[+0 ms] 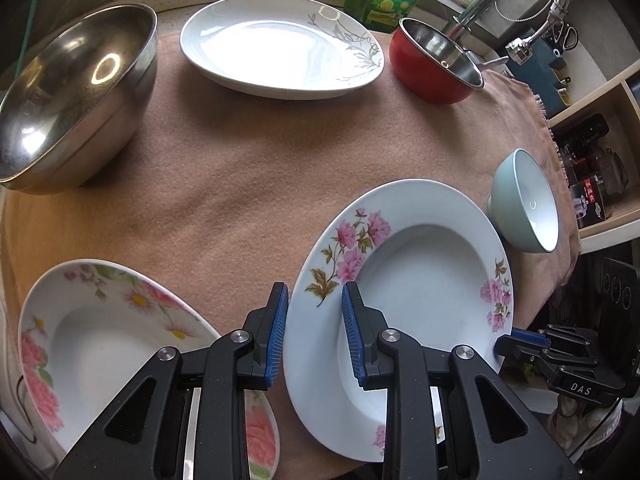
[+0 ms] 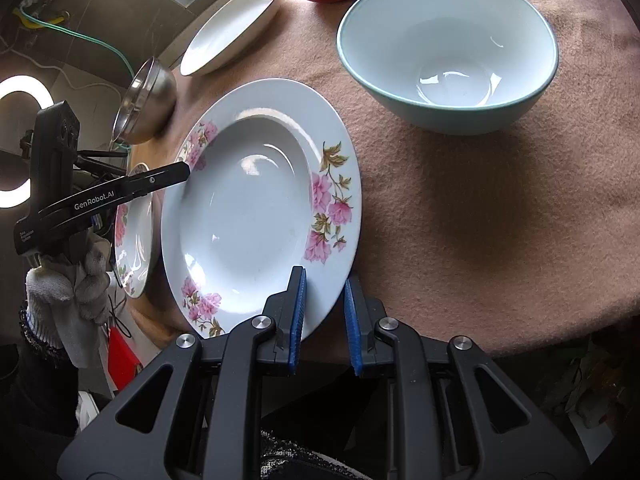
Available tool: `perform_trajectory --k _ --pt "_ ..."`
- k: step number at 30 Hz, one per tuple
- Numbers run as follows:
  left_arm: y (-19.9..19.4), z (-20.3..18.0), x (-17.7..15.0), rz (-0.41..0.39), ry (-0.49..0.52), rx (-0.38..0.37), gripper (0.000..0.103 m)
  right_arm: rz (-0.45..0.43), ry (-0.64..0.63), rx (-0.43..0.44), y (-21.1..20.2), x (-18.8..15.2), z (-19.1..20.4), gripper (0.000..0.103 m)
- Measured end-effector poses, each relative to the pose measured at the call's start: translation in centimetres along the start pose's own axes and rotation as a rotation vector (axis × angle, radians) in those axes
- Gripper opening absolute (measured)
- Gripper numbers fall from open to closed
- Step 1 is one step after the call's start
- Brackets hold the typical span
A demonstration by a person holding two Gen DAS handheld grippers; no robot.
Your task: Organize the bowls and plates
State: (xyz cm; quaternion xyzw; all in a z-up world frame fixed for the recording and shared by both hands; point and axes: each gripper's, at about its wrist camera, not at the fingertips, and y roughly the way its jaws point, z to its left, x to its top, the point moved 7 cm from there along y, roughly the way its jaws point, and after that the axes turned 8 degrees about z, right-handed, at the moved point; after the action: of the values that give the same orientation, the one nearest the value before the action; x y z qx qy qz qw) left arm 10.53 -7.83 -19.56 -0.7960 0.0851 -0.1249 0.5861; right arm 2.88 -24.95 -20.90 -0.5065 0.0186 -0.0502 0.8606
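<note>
Both grippers straddle one plate rim; we count three plates and three bowls in each view.

Left wrist view: our left gripper [image 1: 315, 334] stands part-open, its blue pads either side of the near rim of the white deep plate with pink flowers [image 1: 404, 280], which lies face up on the tan felt cloth [image 1: 240, 168]; we cannot tell whether the pads touch. We also see a second floral plate [image 1: 100, 340], a white oval plate [image 1: 280, 46], a steel bowl [image 1: 72, 92], a red pot-like bowl [image 1: 436, 64] and a pale-green bowl [image 1: 524, 200].
Right wrist view: our right gripper [image 2: 324, 316] straddles the opposite rim, likewise part-open.
</note>
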Motion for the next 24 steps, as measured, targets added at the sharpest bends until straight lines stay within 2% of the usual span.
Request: perform_trajectory --k 8,12,19,21,23,24 --pt "0.0 -0.1 0.0 -0.010 0.007 0.015 0.026 0.008 -0.020 -0.013 0.0 -0.1 0.0 0.020" --pt "-0.2 -0.2 -0.1 -0.021 0.015 0.037 0.025 -0.001 -0.043 -0.056 -0.3 -0.1 0.1 0.020" --pt "-2.1 -0.4 0.3 -0.083 0.007 0.075 0.028 -0.070 -0.082 -0.125 -2.8 0.8 0.5 0.020" --pt "-2.9 -0.4 0.5 -0.108 -0.001 0.091 0.037 -0.083 -0.085 -0.129 -3.3 1.0 0.8 0.025" --pt "-3.8 -0.5 0.5 -0.137 0.000 0.107 0.046 -0.101 -0.092 -0.130 -3.8 1.5 1.1 0.043" --pt "-4.2 -0.4 0.5 -0.151 -0.003 0.112 0.048 -0.112 -0.101 -0.135 -4.1 1.6 1.4 0.045"
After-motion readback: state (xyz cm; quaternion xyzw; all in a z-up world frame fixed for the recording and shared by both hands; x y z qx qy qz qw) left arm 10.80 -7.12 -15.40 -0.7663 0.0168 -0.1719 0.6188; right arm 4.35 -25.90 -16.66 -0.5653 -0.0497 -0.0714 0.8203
